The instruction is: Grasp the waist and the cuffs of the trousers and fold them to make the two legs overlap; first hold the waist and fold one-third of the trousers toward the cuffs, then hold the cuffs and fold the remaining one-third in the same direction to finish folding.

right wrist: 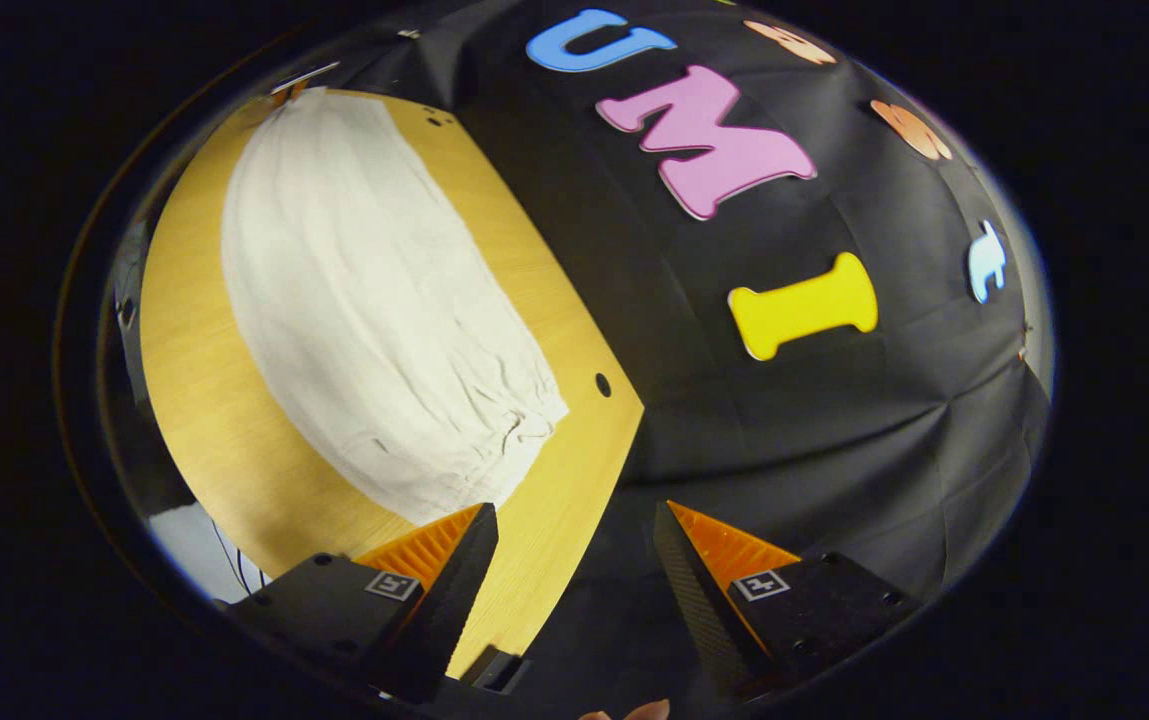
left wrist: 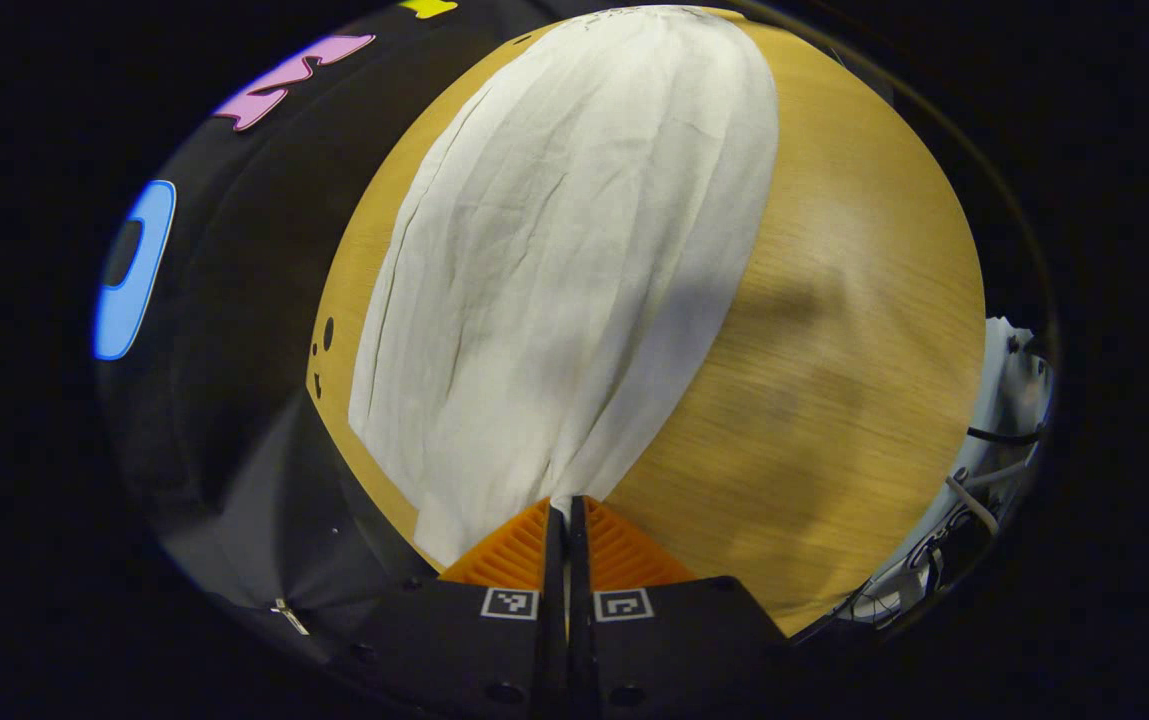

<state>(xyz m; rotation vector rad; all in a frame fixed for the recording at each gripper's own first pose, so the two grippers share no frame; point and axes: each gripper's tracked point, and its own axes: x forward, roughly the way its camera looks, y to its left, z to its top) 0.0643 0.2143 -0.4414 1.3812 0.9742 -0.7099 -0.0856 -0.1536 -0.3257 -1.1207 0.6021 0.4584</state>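
White trousers (left wrist: 554, 270) lie lengthwise on the wooden table (left wrist: 834, 350), legs overlapped. My left gripper (left wrist: 567, 508) is shut at the near end of the cloth, which gathers into a point between its fingers. In the right gripper view the trousers (right wrist: 364, 320) stretch away to the upper left, with the puckered waist end (right wrist: 519, 420) closest. My right gripper (right wrist: 574, 515) stands open just short of that end with nothing between its fingers. Its left finger (right wrist: 464, 560) hangs over the table (right wrist: 564, 470), and its right finger (right wrist: 694, 570) is past the table's edge.
The black cloth wall (right wrist: 784, 420) hangs right behind the table's edge. Small holes (right wrist: 603, 385) mark the tabletop near that edge. A white unit with cables (left wrist: 1004, 420) stands off the table's other side. Bare wood (left wrist: 864, 300) runs beside the trousers.
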